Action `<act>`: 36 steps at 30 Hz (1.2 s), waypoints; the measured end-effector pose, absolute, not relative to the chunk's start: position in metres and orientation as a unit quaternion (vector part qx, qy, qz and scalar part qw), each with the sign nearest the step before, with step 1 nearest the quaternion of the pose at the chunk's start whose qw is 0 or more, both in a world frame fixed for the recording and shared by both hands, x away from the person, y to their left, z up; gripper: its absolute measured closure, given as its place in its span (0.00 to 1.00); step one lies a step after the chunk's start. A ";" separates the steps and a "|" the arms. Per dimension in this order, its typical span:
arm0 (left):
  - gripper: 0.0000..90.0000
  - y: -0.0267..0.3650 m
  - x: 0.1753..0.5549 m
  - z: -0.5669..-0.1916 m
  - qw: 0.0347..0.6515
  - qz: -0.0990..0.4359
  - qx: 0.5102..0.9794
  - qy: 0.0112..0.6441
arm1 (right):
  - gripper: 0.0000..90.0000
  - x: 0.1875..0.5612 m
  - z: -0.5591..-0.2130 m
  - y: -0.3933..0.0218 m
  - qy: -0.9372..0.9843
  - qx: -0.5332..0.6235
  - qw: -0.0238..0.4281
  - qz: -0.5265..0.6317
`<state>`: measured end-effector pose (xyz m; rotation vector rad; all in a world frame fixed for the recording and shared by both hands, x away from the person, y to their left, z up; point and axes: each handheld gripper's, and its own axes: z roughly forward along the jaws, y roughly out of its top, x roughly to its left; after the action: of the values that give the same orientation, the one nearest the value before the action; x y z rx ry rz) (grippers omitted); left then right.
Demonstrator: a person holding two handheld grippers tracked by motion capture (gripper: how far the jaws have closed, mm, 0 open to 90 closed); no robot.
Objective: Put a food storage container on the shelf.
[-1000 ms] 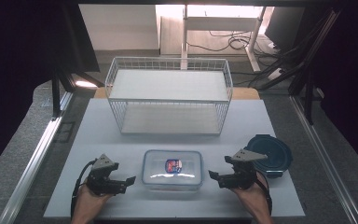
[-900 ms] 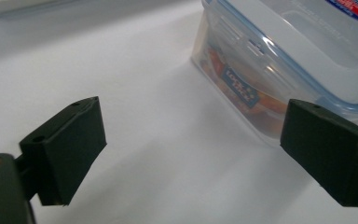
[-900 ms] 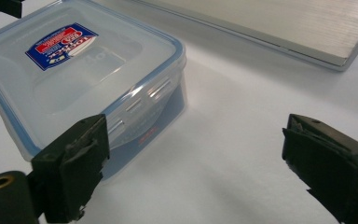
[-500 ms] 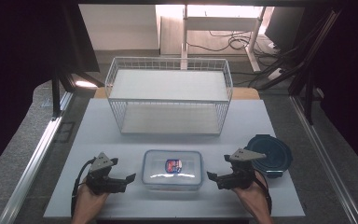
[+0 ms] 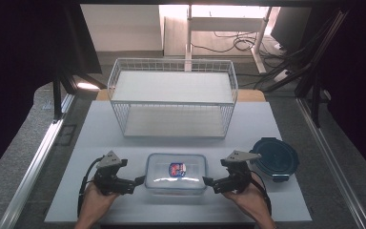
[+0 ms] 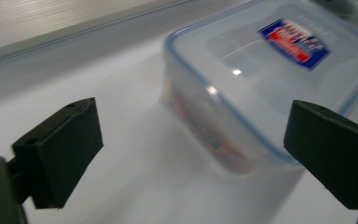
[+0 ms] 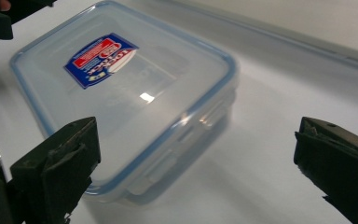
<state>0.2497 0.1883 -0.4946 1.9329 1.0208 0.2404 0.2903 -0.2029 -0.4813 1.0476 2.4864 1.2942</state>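
Since a second ago my left claw point(image 5: 139, 181) has crept a little closer to the clear lidded box point(image 5: 176, 172), and the jaws of my right claw point(image 5: 208, 183) have just been opening, with nothing between them. The box itself has not shifted: it sits flat on the white counter point(image 5: 100, 138), near its front edge, between my two hands, with its blue-rimmed lid on and a red and blue label point(image 5: 177, 169) on top. In the left gripper view the box point(image 6: 265, 79) lies just ahead of my spread jaws, a short side toward them, and the pads are not on it; the picture is blurred, so I cannot say how close the near corner comes. In the right gripper view the box point(image 7: 126, 93) again lies just ahead, both jaws stand wide apart, and the near edge seems just short of the left jaw. My right claw sits just off the box's right side, my left claw just off its left side. To the right of my right hand point(image 5: 248, 198) a round dark blue lidded container point(image 5: 275, 157) rests on the counter. Behind the box, toward the far edge, stands a white wire basket point(image 5: 171, 98), well apart from it.
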 end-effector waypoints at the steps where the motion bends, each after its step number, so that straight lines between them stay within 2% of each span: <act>1: 0.03 0.186 0.251 -0.494 0.458 0.092 0.784 0.409 | 0.00 0.291 -0.481 -0.201 0.831 0.351 0.073 0.426; 6: 0.03 0.173 0.262 -0.498 0.455 0.067 0.795 0.396 | 0.01 0.294 -0.482 -0.194 0.836 0.347 0.049 0.422; 7: 0.03 0.170 0.268 -0.503 0.459 0.044 0.796 0.393 | 0.00 0.297 -0.484 -0.190 0.840 0.345 0.042 0.418; 10: 0.00 0.168 0.273 -0.509 0.467 0.023 0.792 0.393 | 0.00 0.300 -0.488 -0.187 0.840 0.348 0.030 0.415; 12: 0.00 0.166 0.276 -0.514 0.464 0.008 0.794 0.392 | 0.00 0.304 -0.493 -0.185 0.836 0.356 0.009 0.417; 13: 0.00 0.165 0.277 -0.517 0.463 -0.001 0.796 0.389 | 0.00 0.308 -0.498 -0.184 0.833 0.359 -0.019 0.421; 14: 0.00 0.165 0.277 -0.519 0.468 -0.015 0.795 0.385 | 0.00 0.308 -0.498 -0.184 0.833 0.359 -0.019 0.421; 15: 0.00 0.162 0.278 -0.521 0.469 -0.041 0.797 0.378 | 0.00 0.310 -0.502 -0.182 0.827 0.367 -0.046 0.423; 16: 0.00 0.162 0.278 -0.521 0.469 -0.041 0.797 0.378 | 0.00 0.310 -0.502 -0.182 0.827 0.367 -0.046 0.423; 17: 0.00 0.161 0.279 -0.522 0.469 -0.045 0.796 0.381 | 0.00 0.312 -0.505 -0.180 0.825 0.368 -0.066 0.423; 18: 0.02 0.162 0.281 -0.523 0.467 -0.072 0.789 0.391 | 0.01 0.312 -0.506 -0.180 0.826 0.368 -0.078 0.421; 20: 0.04 0.163 0.281 -0.524 0.465 -0.081 0.787 0.397 | 0.00 0.312 -0.507 -0.178 0.824 0.370 -0.090 0.419; 24: 0.10 0.165 0.280 -0.521 0.453 -0.098 0.785 0.411 | 0.08 0.311 -0.505 -0.180 0.820 0.388 -0.105 0.408; 26: 0.11 0.166 0.279 -0.520 0.452 -0.102 0.784 0.413 | 0.16 0.311 -0.501 -0.184 0.818 0.392 -0.105 0.409; 29: 0.23 0.171 0.275 -0.517 0.453 -0.106 0.778 0.422 | 0.25 0.307 -0.498 -0.191 0.815 0.391 -0.116 0.411; 30: 0.23 0.173 0.273 -0.516 0.457 -0.105 0.773 0.427 | 0.25 0.307 -0.498 -0.191 0.815 0.391 -0.116 0.411; 32: 0.28 0.175 0.267 -0.515 0.458 -0.103 0.776 0.422 | 0.31 0.304 -0.496 -0.195 0.813 0.390 -0.121 0.416; 33: 0.32 0.177 0.261 -0.514 0.460 -0.102 0.776 0.420 | 0.39 0.300 -0.496 -0.201 0.801 0.399 -0.130 0.428; 34: 0.35 0.177 0.261 -0.514 0.460 -0.102 0.776 0.420 | 0.39 0.300 -0.496 -0.201 0.801 0.399 -0.130 0.428; 36: 0.38 0.180 0.256 -0.515 0.466 -0.107 0.770 0.422 | 0.46 0.298 -0.496 -0.206 0.787 0.411 -0.141 0.438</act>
<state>0.2557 0.1799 -0.5151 1.8913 1.0362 -0.2616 0.2984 -0.2060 -0.4960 1.4211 2.7227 1.5131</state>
